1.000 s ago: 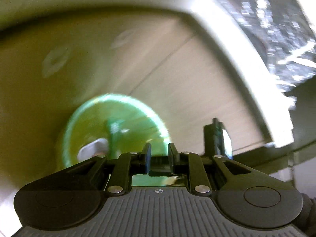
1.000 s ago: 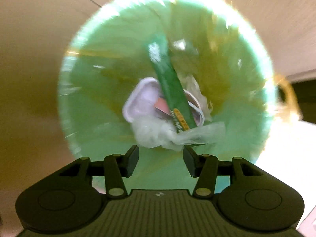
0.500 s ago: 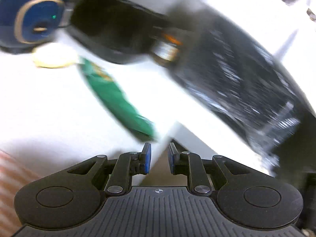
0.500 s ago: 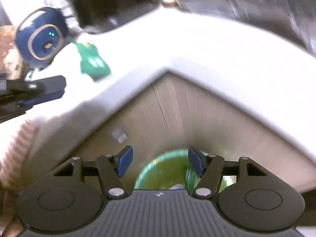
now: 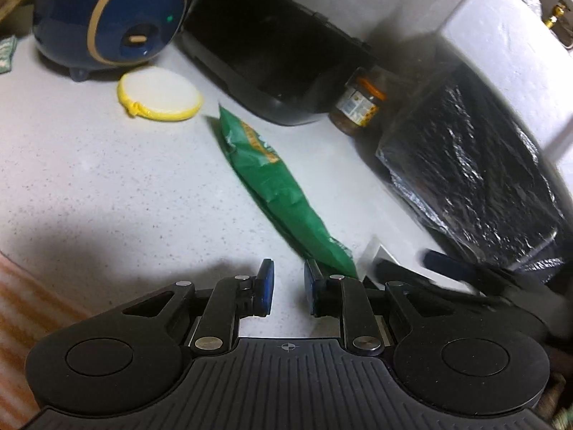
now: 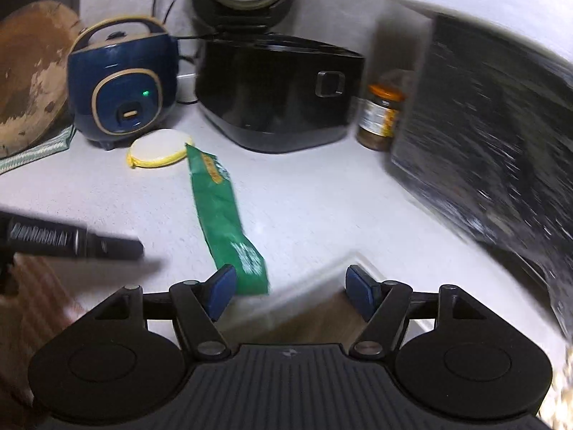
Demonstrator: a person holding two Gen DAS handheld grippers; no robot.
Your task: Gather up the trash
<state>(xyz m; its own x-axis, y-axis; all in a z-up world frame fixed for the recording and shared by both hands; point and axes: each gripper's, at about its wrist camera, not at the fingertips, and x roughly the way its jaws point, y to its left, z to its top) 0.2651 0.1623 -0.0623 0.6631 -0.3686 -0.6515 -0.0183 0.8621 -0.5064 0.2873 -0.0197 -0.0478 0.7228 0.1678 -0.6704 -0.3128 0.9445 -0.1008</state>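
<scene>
A long green snack wrapper [image 5: 272, 186] lies flat on the white speckled counter [image 5: 89, 179], reaching almost to its front corner. In the right wrist view the green wrapper [image 6: 222, 215] ends just beyond the left fingertip. A round white lid with a yellow rim [image 5: 159, 95] lies behind it. My left gripper [image 5: 286, 272] hovers over the wrapper's near end, its jaws a narrow gap apart and empty. My right gripper [image 6: 290, 279] hangs over the counter's corner. Its jaws are opening wide, with nothing between them.
Along the back stand a blue rice cooker [image 6: 121, 82], a black cooker [image 6: 275, 89] with its lid up, and a jar with an orange cap [image 6: 379, 118]. A shiny black block [image 5: 476, 165] fills the right side. A worn wooden board [image 6: 28, 71] leans at the left.
Both grippers have risen from the green bin of trash below the counter to above the countertop. The bin is out of view now. The right jaws have spread wider.
</scene>
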